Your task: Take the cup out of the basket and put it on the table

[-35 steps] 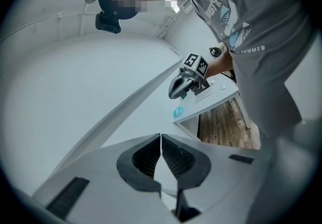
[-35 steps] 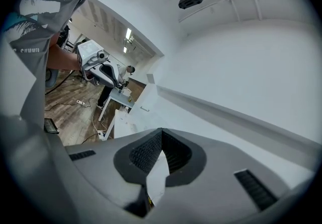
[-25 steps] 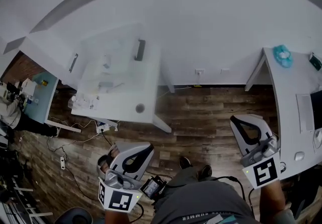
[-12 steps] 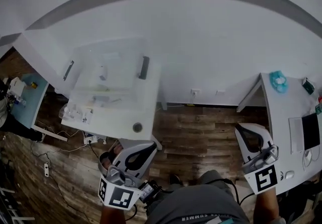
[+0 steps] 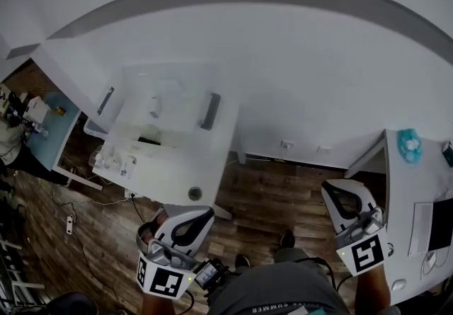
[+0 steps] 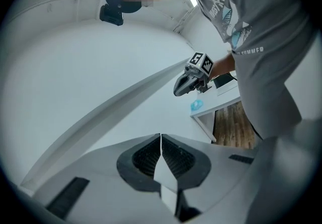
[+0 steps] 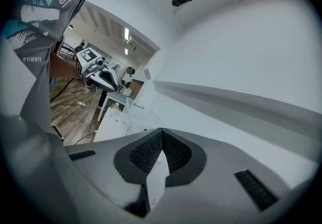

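Observation:
A clear plastic basket [image 5: 164, 117] with dark handles stands on the white table [image 5: 209, 165] ahead of me. A small pale thing [image 5: 154, 105] lies inside it; I cannot tell whether it is the cup. My left gripper [image 5: 206, 214] is held low near my body, short of the table's near edge, with its jaws closed and nothing between them [image 6: 161, 137]. My right gripper [image 5: 330, 187] hangs over the wooden floor to the right, also shut and empty [image 7: 161, 131]. Each gripper shows in the other's view: the right gripper [image 6: 187, 83] and the left gripper [image 7: 100, 74].
A second white desk [image 5: 414, 190] stands at the right with a blue object [image 5: 409, 144] and a dark screen [image 5: 440, 225]. Small items [image 5: 117, 162] sit at the table's left edge. Cables [image 5: 78, 218] run over the wood floor [image 5: 276, 197]. A white wall lies behind.
The head view has swung, so the table and basket sit slightly lower and the right desk farther right. Both grippers stay shut, low by my body.

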Action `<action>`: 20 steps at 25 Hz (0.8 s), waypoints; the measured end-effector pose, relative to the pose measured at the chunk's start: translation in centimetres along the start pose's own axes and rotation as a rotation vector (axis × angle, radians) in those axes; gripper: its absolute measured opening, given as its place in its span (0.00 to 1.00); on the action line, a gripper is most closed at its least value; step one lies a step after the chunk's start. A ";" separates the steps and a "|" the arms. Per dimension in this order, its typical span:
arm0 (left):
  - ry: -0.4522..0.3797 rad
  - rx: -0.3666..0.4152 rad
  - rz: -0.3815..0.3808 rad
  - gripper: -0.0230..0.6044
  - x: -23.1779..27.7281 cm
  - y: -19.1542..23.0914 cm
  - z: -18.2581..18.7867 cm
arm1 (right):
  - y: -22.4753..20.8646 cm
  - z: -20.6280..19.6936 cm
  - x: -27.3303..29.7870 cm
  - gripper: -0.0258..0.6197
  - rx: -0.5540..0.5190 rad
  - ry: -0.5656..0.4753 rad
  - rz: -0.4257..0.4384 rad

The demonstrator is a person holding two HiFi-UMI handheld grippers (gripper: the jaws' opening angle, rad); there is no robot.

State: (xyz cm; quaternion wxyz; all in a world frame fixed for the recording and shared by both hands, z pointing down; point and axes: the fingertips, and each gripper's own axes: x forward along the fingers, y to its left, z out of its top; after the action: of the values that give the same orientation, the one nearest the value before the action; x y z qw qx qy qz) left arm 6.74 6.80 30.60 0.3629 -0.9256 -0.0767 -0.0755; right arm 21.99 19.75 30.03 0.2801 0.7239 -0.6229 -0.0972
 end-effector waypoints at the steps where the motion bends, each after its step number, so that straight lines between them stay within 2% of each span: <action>1: 0.022 -0.001 0.012 0.06 0.7 0.3 0.0 | -1.0 -0.3 0.5 0.05 0.003 -0.018 0.013; 6: 0.106 -0.014 0.081 0.06 4.4 1.3 0.5 | -5.6 -2.3 2.6 0.05 0.004 -0.089 0.086; 10: 0.161 -0.036 0.125 0.06 5.9 1.3 0.9 | -7.6 -3.7 4.4 0.05 0.015 -0.129 0.150; 16: 0.247 -0.061 0.164 0.06 6.0 2.4 -1.3 | -7.6 -3.9 9.3 0.05 0.014 -0.159 0.244; 20: 0.263 -0.069 0.196 0.06 5.5 3.8 -3.8 | -6.9 -2.8 12.8 0.05 0.021 -0.160 0.278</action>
State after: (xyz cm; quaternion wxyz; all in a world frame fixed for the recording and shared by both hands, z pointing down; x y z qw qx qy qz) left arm 12.51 1.96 31.93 0.3437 -0.9226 0.0645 -0.1630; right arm 31.85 8.82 31.40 0.2329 0.6235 -0.7384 -0.1084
